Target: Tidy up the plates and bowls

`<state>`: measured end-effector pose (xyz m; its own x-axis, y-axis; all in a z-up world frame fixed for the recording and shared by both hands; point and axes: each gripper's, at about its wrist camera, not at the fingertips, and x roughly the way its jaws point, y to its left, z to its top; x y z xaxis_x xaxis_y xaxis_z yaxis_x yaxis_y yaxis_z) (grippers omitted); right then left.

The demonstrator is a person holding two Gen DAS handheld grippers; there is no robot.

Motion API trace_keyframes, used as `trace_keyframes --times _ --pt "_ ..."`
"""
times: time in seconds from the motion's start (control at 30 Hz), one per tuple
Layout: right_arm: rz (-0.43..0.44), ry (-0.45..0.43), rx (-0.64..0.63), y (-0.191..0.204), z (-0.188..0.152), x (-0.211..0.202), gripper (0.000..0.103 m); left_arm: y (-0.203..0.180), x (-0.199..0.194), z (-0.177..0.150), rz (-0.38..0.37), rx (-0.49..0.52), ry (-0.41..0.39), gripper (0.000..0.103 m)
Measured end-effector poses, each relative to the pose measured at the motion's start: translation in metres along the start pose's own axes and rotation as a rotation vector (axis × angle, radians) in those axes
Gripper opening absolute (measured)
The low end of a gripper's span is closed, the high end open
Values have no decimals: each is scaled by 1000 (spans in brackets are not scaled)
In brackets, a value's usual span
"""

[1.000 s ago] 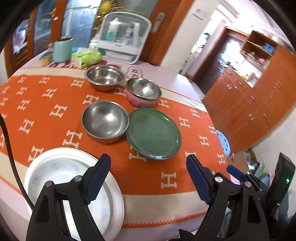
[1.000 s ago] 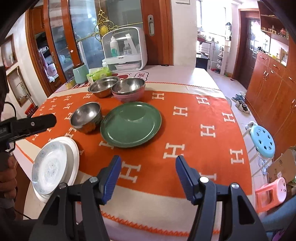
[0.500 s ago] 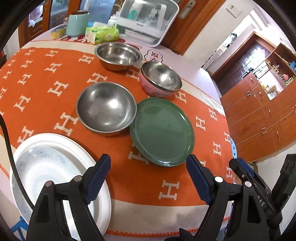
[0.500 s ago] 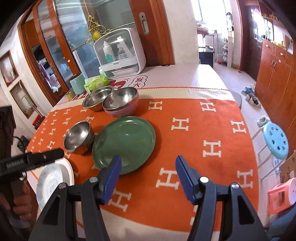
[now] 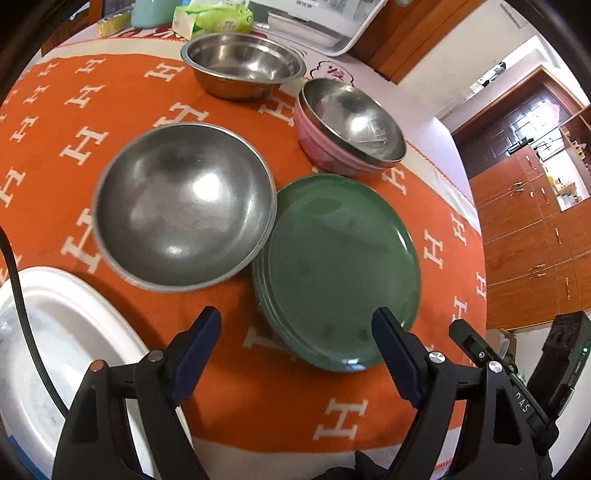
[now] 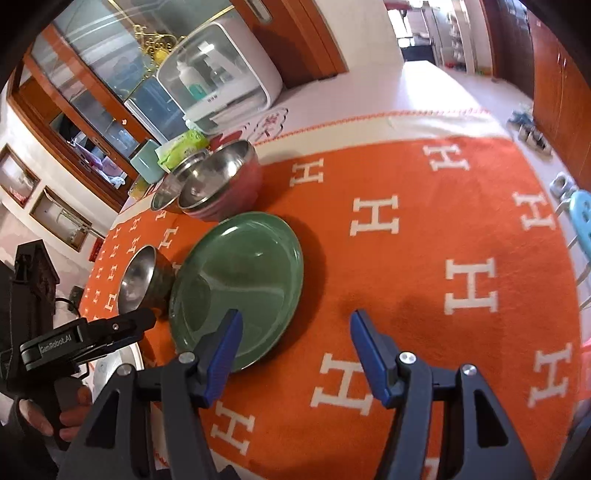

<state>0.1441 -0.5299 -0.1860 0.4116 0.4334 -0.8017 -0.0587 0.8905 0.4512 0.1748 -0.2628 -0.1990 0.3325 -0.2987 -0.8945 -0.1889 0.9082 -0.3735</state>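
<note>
On the orange cloth a green plate (image 5: 340, 273) (image 6: 240, 284) lies on top of more green rims. Left of it stands a steel bowl (image 5: 184, 206) (image 6: 140, 277). Farther back, a pink bowl (image 5: 321, 147) (image 6: 236, 192) holds a steel bowl, and another steel bowl (image 5: 243, 70) (image 6: 166, 192) stands beyond. A white plate (image 5: 55, 350) lies at the near left edge. My left gripper (image 5: 295, 332) hovers open over the green plate's near rim. My right gripper (image 6: 295, 332) is open just right of that plate, its left finger over the rim. Nothing is held.
At the table's far end stand a white lidded cabinet (image 6: 218, 85), a green tissue pack (image 5: 214, 18) and a mint cup (image 6: 144, 162). Bare orange cloth (image 6: 443, 240) spreads to the right. A blue stool (image 6: 580, 218) and wooden cupboards (image 5: 535, 221) stand beyond the edge.
Both grippers have come down and forward toward the dishes, which now fill more of each view. Both have rolled somewhat. Their jaws stand as wide as before.
</note>
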Motion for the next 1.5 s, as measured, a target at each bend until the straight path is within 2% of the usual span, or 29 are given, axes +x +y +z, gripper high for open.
trace_keyframes --times 0.27,0.43,0.67,0.83,1.1,1.4,1.5 --pt "53 24 52 -14 0 25 61 -2 29 8 -17 -10 45 82" --pt "73 37 55 -16 0 33 60 -1 42 9 -16 -23 58 76" --pt "89 40 32 -14 3 41 38 -5 47 11 2 -18 16 66" --pt "96 29 20 -12 5 44 35 -8 49 16 19 3 -2 61" --pt "101 23 16 -13 4 47 24 -4 48 20 15 2 -34 59" --pt "114 50 11 -12 5 50 14 -5 48 20 32 13 -47 56" --pt "109 59 6 -8 3 50 12 -4 48 20 45 10 -50 49"
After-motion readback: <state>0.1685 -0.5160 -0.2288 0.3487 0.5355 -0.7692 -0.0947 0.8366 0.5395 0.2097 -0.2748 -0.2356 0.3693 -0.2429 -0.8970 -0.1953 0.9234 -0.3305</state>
